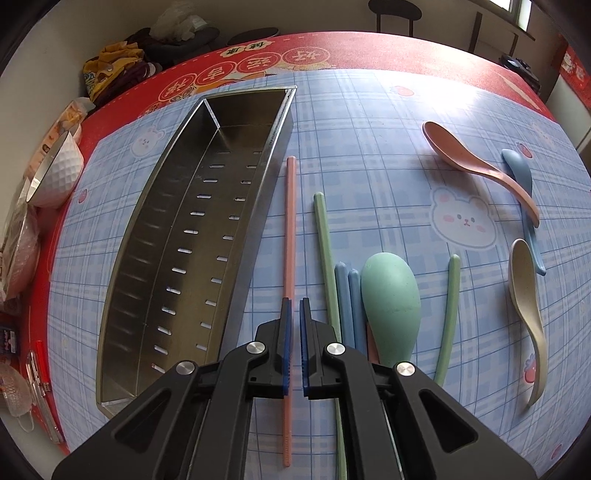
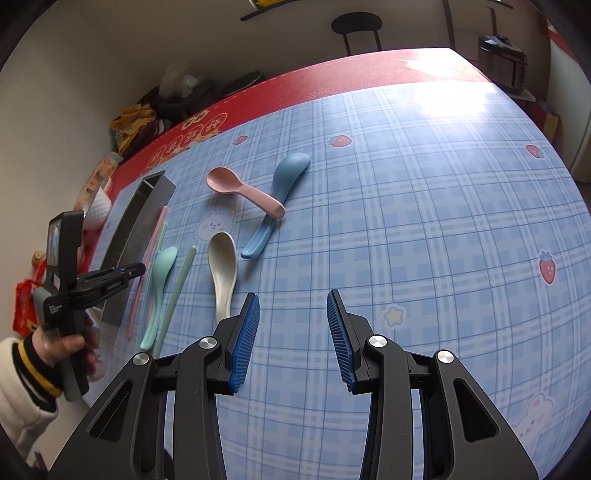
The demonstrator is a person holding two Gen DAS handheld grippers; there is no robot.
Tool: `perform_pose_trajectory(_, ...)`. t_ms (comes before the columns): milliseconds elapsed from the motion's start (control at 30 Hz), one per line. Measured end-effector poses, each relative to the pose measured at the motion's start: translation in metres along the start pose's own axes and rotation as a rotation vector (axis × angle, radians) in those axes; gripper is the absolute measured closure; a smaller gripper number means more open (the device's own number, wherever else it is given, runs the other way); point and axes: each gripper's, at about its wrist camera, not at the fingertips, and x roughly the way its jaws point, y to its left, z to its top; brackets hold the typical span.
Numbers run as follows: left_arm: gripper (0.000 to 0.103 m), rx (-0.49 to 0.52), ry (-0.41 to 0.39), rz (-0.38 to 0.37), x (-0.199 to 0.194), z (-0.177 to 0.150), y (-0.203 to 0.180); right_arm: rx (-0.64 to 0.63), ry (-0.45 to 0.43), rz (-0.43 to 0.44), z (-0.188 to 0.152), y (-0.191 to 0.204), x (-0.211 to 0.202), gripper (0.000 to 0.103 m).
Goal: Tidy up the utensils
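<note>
A steel utensil tray (image 1: pixel 147 295) with a slotted floor lies at the left; it also shows in the right wrist view (image 2: pixel 122 240). My left gripper (image 1: pixel 294 306) stands over a pink chopstick (image 1: pixel 290 221), its jaws nearly shut around it with a narrow gap; whether they grip it is unclear. Green chopsticks (image 1: pixel 323 240), blue chopsticks (image 1: pixel 347 295) and a green spoon (image 1: pixel 391 299) lie to its right. My right gripper (image 2: pixel 293 299) is open and empty above the cloth, next to a cream spoon (image 2: pixel 221 266). A pink spoon (image 2: pixel 243 190) lies across a blue spoon (image 2: pixel 280 188).
A white patterned bowl (image 1: pixel 55 173) and packets sit at the table's left edge. Clothes and bags (image 1: pixel 118 70) are piled beyond the far left corner. A chair (image 2: pixel 356 26) stands behind the table. The plaid cloth (image 2: pixel 424 206) spreads to the right.
</note>
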Motion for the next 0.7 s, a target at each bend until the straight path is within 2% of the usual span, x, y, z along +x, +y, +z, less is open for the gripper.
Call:
perform_pose_trajectory(333,0.092,0.008,0.014,0.039,0.008,0.006,0.003,0.017,0.003,-0.001,0.002,-0.004,0.003,0.065)
perform_pose_trajectory(400,0.097,-0.007,0.019,0.029,0.008,0.005,0.004,0.02,0.005,-0.001,0.003,-0.005,0.003,0.065)
perform_pose_trajectory(700,0.097,-0.022,0.087,-0.04,-0.007,-0.026,-0.009,0.017,0.013,0.006,0.003,-0.004,0.006,0.065)
